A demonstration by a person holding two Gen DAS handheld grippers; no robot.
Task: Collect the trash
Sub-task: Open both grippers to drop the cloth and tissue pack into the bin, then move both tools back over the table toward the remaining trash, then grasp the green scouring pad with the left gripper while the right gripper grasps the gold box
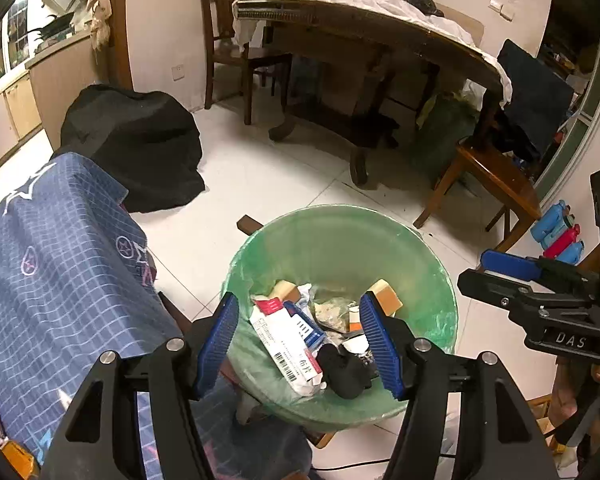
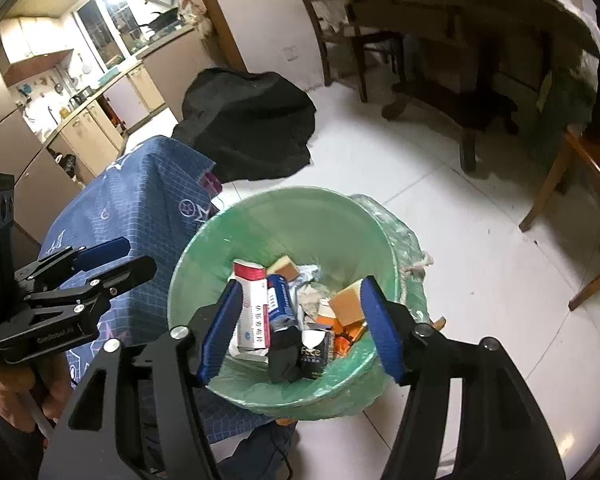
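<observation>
Through the left wrist camera we hold the left gripper (image 1: pixel 306 340) above a trash bin (image 1: pixel 340 236) lined with a green bag, and its jaws are spread wide with nothing between them. Inside the bin we see a white and red medicine box (image 1: pixel 284 340), a black crumpled item (image 1: pixel 346 366) touching that box's near end, and two yellow sponges (image 1: pixel 386 296) toward the far side of the pile. The bin stands on the white tiled floor (image 1: pixel 260 176). Just left of it is a surface draped in a blue grid-patterned cloth (image 1: pixel 56 272), and beyond that a black cover (image 1: pixel 136 140) lies over something on the floor. At the right edge of this view we see the right gripper (image 1: pixel 500 268) from the side, near the bin's right rim; from here we cannot tell how its jaws stand.

Through the right wrist camera we hold the right gripper (image 2: pixel 300 326) over the same trash bin (image 2: pixel 284 216), jaws spread apart and empty. Below them lie the medicine box (image 2: pixel 252 300), a blue box (image 2: pixel 280 298) just beside it, a black carton (image 2: pixel 314 354), the black crumpled item (image 2: pixel 286 350), a sponge (image 2: pixel 346 306) and orange wrappers (image 2: pixel 346 340). The left gripper (image 2: pixel 100 260) shows at the left, over the blue cloth (image 2: pixel 148 192). A wooden chair (image 2: pixel 580 200) stands well apart on the floor to the right.
</observation>
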